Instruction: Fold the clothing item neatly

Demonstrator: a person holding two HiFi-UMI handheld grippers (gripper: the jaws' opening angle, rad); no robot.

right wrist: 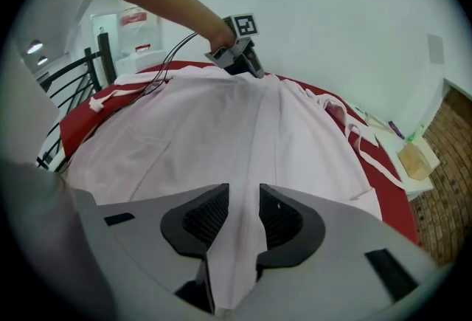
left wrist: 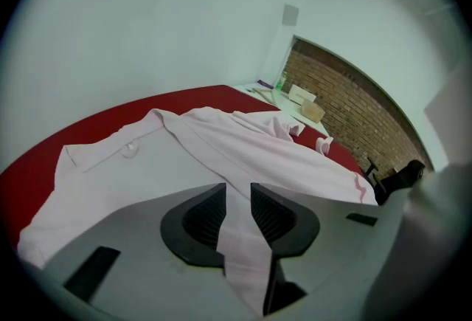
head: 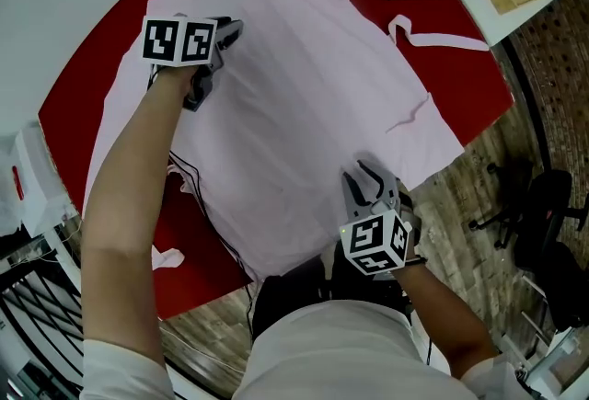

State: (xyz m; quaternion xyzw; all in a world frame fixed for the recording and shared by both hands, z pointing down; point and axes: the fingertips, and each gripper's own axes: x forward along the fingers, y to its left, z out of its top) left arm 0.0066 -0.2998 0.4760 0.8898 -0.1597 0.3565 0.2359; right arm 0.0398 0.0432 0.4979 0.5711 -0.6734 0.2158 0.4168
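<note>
While your left gripper (head: 224,34) sits at the collar end of the pink shirt (head: 304,85) and your right gripper (head: 364,179) at the hem nearest you, both sets of jaws stand apart. A thin ridge of the pink cloth lies in each gap, with no pad pressing on it. The shirt lies spread across the red table (head: 483,90), and a straight crease runs from one gripper to the other. I judge the step in hand to be the release of a lengthwise fold. Your next move calls for lifting both grippers clear without dragging the ridge. Then take the far side, where a narrow strip (head: 442,41) lies loose, and bring it over evenly.
</note>
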